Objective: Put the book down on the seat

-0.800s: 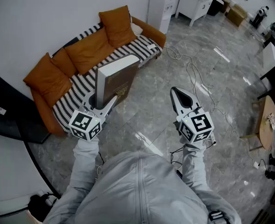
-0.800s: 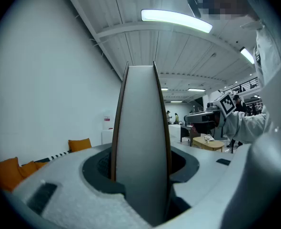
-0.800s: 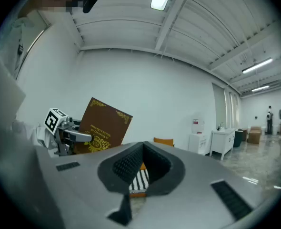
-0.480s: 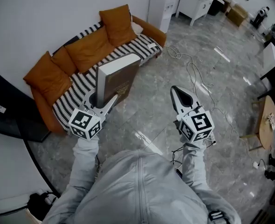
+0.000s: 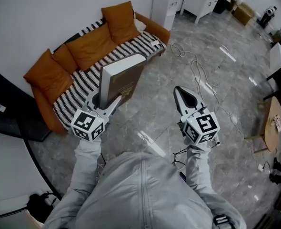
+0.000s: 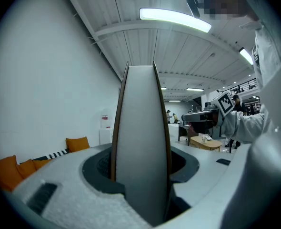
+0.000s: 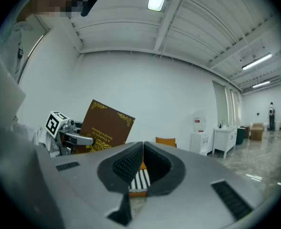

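Observation:
A thick brown book [image 5: 120, 81] with white page edges stands upright in my left gripper [image 5: 102, 100], which is shut on its lower edge. In the left gripper view the book [image 6: 140, 142] fills the gap between the jaws, page edges toward the camera. The right gripper view shows its brown cover with gold print [image 7: 105, 128]. The orange sofa [image 5: 45, 106] with a striped seat cover [image 5: 81, 87] lies ahead and to the left of the book. My right gripper [image 5: 184, 99] hangs over the floor to the right, shut with nothing in it.
Orange cushions [image 5: 90, 49] line the sofa's back. Cables [image 5: 197, 75] trail over the grey marble floor. A white cabinet [image 5: 166, 4] and white desk [image 5: 200, 1] stand beyond the sofa. A black panel [image 5: 9, 111] leans at the left wall. A wooden table [image 5: 274, 123] sits at the right.
The view has shifted slightly; the sofa sits a little higher and nearer the book. Both grippers hold the same pose, the book still upright.

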The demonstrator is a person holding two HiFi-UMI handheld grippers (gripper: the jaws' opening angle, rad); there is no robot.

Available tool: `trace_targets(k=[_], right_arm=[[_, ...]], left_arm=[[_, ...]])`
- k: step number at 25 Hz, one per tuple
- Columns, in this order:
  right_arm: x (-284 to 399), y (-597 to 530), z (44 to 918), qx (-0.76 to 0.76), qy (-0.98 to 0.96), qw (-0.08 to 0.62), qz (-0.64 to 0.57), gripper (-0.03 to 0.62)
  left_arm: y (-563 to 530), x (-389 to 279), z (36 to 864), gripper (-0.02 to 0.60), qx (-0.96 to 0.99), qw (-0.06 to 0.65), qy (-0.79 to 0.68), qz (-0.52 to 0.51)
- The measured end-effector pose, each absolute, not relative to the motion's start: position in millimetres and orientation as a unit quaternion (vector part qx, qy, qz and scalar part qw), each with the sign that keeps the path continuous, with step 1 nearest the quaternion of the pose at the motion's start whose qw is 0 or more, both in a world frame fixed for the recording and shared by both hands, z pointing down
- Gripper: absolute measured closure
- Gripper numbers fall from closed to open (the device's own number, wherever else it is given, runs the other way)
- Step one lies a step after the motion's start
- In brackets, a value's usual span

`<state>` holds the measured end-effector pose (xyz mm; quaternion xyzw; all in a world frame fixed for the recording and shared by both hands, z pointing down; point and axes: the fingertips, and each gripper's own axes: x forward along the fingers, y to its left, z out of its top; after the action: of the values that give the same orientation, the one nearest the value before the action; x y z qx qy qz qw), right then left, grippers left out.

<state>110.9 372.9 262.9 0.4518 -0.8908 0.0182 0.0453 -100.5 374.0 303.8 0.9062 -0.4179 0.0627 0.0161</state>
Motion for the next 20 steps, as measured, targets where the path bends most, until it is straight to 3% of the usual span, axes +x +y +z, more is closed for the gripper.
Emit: trace_targets(k=[20], right_arm=[[179, 381, 265, 0.44, -0.897, 0.037, 0.026, 0.565]], left_arm=[[381, -19, 298, 0.35, 0.904, -0.009, -0.42, 0.084]])
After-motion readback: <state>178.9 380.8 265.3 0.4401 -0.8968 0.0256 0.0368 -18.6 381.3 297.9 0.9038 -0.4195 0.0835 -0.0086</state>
